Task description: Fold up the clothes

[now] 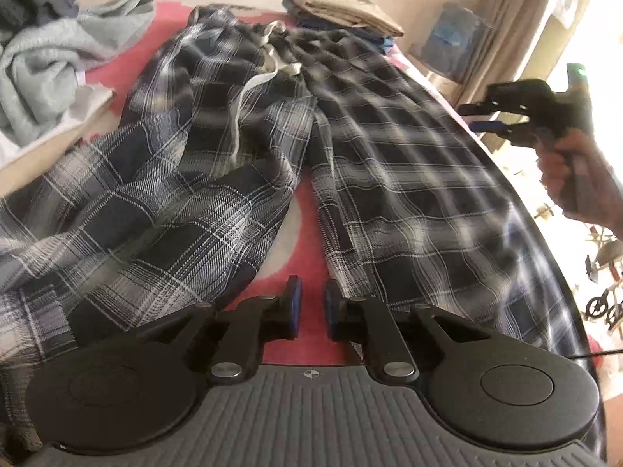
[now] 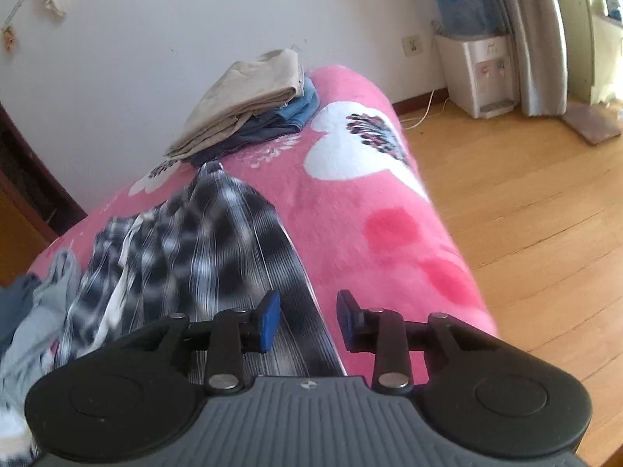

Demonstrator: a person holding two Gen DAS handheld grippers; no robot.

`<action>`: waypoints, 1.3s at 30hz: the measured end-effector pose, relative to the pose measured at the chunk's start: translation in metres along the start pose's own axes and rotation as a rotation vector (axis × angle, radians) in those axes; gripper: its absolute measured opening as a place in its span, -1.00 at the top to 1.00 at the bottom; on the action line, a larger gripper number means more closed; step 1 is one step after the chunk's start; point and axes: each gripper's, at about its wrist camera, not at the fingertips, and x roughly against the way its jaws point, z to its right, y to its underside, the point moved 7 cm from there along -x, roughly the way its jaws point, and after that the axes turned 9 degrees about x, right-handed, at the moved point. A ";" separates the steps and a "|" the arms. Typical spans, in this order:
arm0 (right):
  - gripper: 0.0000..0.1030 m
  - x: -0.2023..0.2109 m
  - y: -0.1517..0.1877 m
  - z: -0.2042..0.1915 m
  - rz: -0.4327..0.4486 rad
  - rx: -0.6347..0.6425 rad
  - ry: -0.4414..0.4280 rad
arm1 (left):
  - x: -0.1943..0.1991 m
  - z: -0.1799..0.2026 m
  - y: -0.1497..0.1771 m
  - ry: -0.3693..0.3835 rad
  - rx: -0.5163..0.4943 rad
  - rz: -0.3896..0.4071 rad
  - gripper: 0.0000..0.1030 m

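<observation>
1. Lying spread across the pink blanket (image 2: 350,202), the plaid pants (image 1: 272,148) have their waistband at the far end and both legs running toward the camera; a pale drawstring (image 1: 249,89) trails over the left leg.
2. Left leg is rumpled and twisted, right leg lies flatter and reaches the blanket's right edge.
3. Left gripper (image 1: 312,307) hovers low between the two leg ends, over bare pink blanket; its blue pads stand a small gap apart, nothing between them.
4. Right gripper (image 2: 307,321), held by a hand (image 1: 576,179), sits above the right edge of the pants; fingers parted wider, holding nothing.
5. In the right wrist view its left finger (image 2: 268,321) is over plaid cloth, the other over blanket; contact with the cloth cannot be told.
6. Folded stack, beige cloth (image 2: 241,97) on top of blue items, sits at the far corner just beyond the waistband.
7. Grey crumpled clothes (image 1: 50,66) are piled at far left.
8. Water dispenser (image 2: 479,74) stands on the wood floor by the curtain (image 2: 545,39).
</observation>
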 end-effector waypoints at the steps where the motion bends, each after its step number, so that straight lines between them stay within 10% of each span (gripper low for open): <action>1: 0.32 -0.010 -0.005 -0.001 -0.006 -0.006 0.013 | -0.001 0.000 -0.001 -0.002 0.004 -0.005 0.77; 9: 0.47 -0.056 -0.020 -0.009 -0.034 -0.014 -0.019 | -0.003 0.003 -0.003 -0.022 -0.045 -0.039 0.77; 13: 0.92 -0.063 -0.026 -0.013 -0.029 0.007 -0.023 | -0.004 0.005 -0.003 -0.036 -0.055 -0.038 0.77; 27: 0.62 -0.048 -0.028 -0.008 0.043 0.045 0.059 | -0.006 0.002 -0.003 -0.026 -0.042 -0.045 0.77; 39: 0.62 0.079 0.095 -0.099 -0.191 0.126 -0.351 | 0.037 -0.004 0.036 0.053 -0.036 -0.125 0.63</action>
